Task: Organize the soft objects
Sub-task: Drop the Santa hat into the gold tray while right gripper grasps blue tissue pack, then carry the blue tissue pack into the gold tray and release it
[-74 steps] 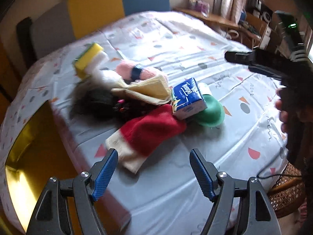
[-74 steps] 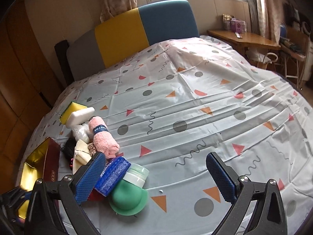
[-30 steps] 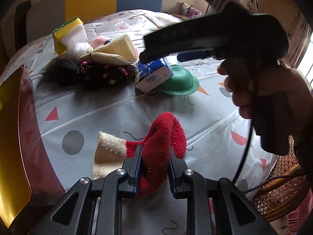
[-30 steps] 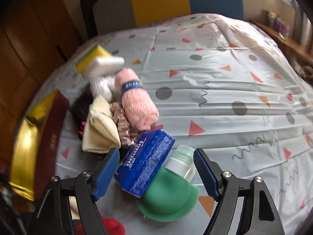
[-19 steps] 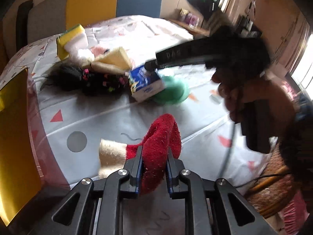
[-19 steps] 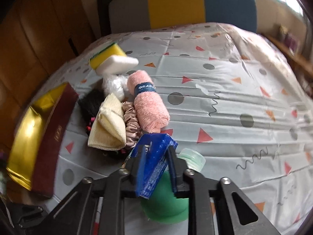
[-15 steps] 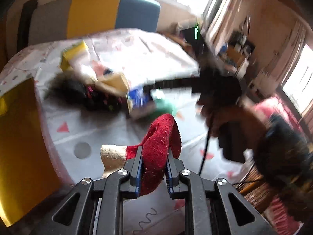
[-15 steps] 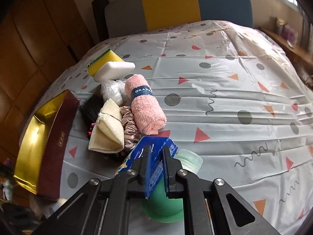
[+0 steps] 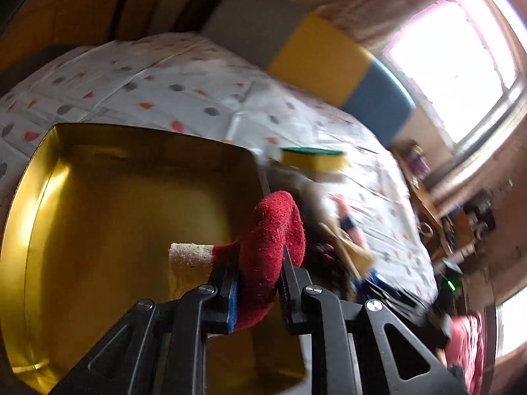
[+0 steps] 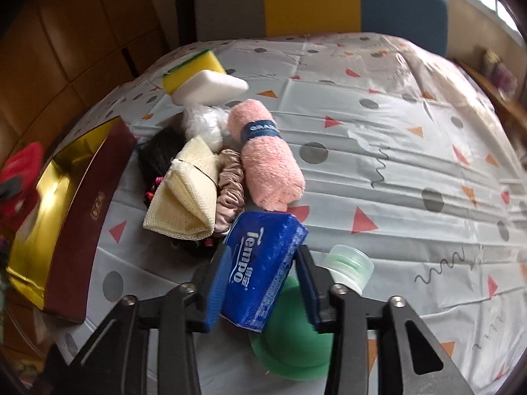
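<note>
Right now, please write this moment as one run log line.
left hand-held gripper: shut on red sock, above gold box | right hand-held gripper: jaws opening, tissue pack between them

A bed with a patterned sheet (image 10: 378, 151) has a grey, yellow and blue headboard (image 10: 316, 0). Wooden panels (image 10: 75, 33) cover the wall; a bright window (image 9: 457, 65) gives daylight.

My view takes in a patterned bedsheet (image 10: 378, 151), grey with dots and triangles, under a headboard (image 10: 313, 0) of grey, yellow and blue panels. Wooden cabinets (image 10: 66, 42) stand leftward (a bright window (image 9: 461, 65) lights the far side).
</note>
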A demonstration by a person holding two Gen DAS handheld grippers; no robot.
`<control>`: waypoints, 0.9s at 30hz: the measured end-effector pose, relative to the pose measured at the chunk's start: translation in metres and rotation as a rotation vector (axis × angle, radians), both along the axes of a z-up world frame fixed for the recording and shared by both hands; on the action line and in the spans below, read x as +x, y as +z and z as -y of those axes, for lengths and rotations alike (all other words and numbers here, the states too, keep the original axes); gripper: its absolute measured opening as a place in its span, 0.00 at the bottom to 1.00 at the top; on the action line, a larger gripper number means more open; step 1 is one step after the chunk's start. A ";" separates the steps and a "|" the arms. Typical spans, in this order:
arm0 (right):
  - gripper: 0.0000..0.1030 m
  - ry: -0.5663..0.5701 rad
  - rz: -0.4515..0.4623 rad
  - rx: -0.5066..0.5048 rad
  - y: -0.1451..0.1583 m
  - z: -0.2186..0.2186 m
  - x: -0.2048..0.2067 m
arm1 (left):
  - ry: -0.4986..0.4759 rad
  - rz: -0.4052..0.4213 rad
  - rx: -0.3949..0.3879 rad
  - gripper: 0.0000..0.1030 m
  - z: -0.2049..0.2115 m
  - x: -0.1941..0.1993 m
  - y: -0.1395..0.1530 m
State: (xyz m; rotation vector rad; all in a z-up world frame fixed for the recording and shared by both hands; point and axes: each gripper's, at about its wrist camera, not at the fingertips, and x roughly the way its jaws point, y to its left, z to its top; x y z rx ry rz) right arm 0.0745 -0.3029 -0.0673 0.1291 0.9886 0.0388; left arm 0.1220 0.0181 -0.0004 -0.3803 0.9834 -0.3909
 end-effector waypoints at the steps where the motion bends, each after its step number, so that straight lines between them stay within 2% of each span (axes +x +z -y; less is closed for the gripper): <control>1: 0.32 0.008 0.006 -0.004 0.001 -0.001 -0.001 | 0.033 -0.018 0.020 0.19 -0.001 0.012 -0.004; 3: 0.28 0.008 0.014 -0.004 0.004 0.000 -0.001 | 0.045 -0.044 0.023 0.22 0.003 0.028 -0.010; 4: 0.28 0.002 0.016 -0.003 0.005 0.001 -0.001 | 0.052 -0.052 0.014 0.30 0.003 0.037 -0.012; 7: 0.27 -0.013 0.021 0.010 0.007 0.006 -0.002 | 0.078 -0.075 0.022 0.45 0.014 0.066 -0.021; 10: 0.26 -0.022 0.032 0.012 0.009 0.008 -0.002 | 0.102 -0.100 0.021 0.48 0.009 0.074 -0.023; 12: 0.26 -0.030 0.041 0.017 0.011 0.011 -0.003 | 0.105 -0.091 0.046 0.58 0.009 0.071 -0.024; 16: 0.26 -0.062 0.062 0.036 0.017 0.021 -0.004 | 0.079 -0.082 0.089 0.58 0.004 0.047 -0.025; 20: 0.26 -0.084 0.096 0.059 0.025 0.028 -0.008 | 0.031 -0.020 0.162 0.57 0.004 0.006 -0.019; 24: 0.26 -0.085 0.152 0.128 0.036 0.033 -0.014 | 0.002 0.030 0.200 0.57 0.001 -0.034 -0.015; 27: 0.26 -0.039 0.185 0.194 0.044 0.027 -0.018 | -0.007 0.039 0.213 0.58 -0.002 -0.051 -0.014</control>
